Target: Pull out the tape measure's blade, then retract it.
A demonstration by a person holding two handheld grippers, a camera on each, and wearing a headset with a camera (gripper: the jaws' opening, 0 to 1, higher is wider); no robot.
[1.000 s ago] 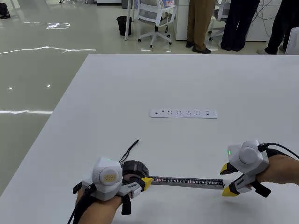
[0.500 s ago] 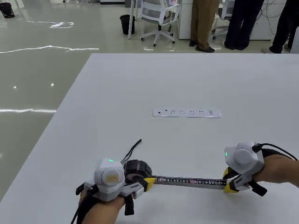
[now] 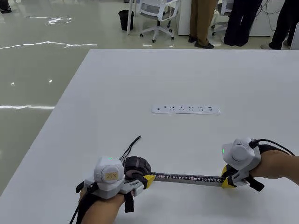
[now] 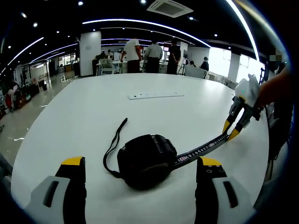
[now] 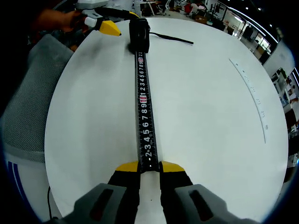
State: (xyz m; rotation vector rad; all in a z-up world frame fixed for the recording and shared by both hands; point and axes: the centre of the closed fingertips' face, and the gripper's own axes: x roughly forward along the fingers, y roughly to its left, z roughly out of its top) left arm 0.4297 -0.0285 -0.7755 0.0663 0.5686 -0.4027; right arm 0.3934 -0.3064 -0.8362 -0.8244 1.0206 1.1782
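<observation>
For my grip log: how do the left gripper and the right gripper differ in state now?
The left gripper stands open, its jaws either side of the tape measure case; the right gripper is shut on the blade. The left gripper is at the case end, the right gripper at the blade's free end. Both have yellow jaw tips.

Black tape measure (image 3: 136, 167), blade (image 3: 187, 178) drawn out flat

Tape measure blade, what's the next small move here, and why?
Probably close the left gripper on the case: its jaws stand open either side, while the right gripper clamps the blade tip, so pulling could drag the case.
</observation>
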